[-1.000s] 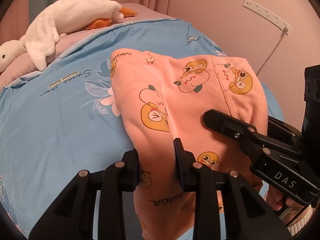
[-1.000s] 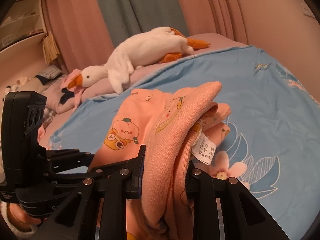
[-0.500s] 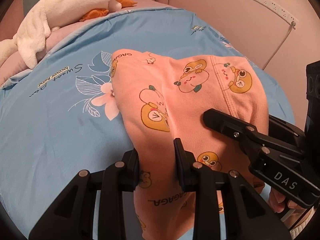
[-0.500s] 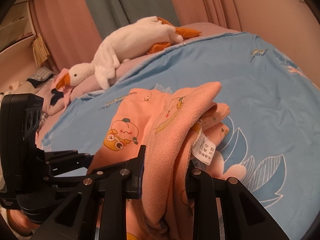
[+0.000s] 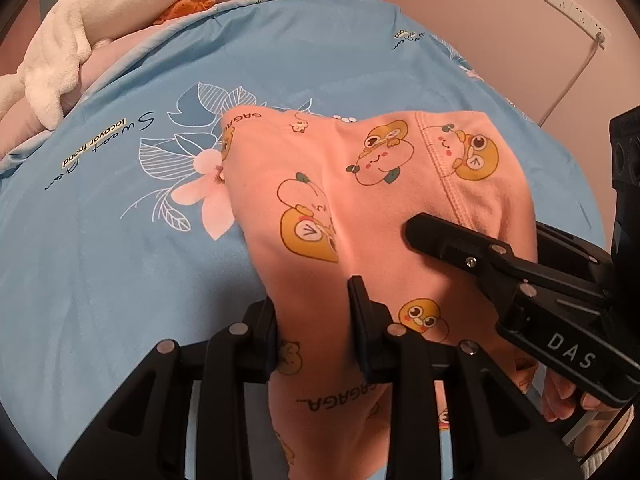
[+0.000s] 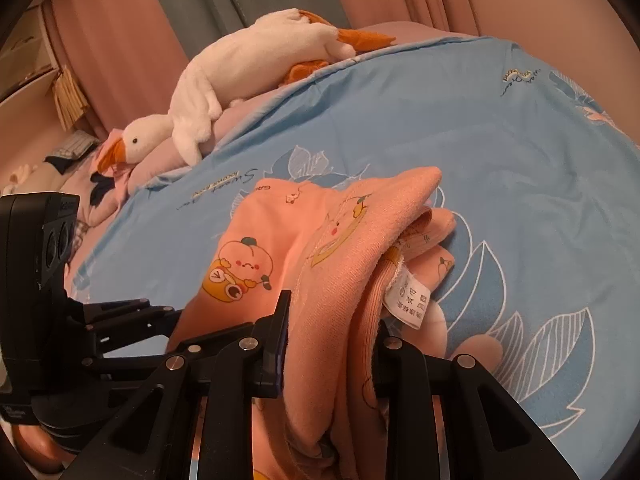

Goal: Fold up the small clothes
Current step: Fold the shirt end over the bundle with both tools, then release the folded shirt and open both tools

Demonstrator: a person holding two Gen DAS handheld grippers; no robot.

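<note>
A white plush goose lies at the far left on a blue floral bedsheet. At centre, the left gripper is clamped on a pink cartoon-print garment held above the sheet. To its right, the right gripper pinches the garment's bunched edge.

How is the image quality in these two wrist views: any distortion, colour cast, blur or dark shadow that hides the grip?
Left wrist view: strong fisheye bend and black corner vignette; warm light; the peach cartoon-print garment is sharp, and the left gripper casts a soft shadow on the blue floral bedsheet.
Right wrist view: same curvature and pink cast; the right gripper is dark but its grip is readable; the white care label is legible.
</note>
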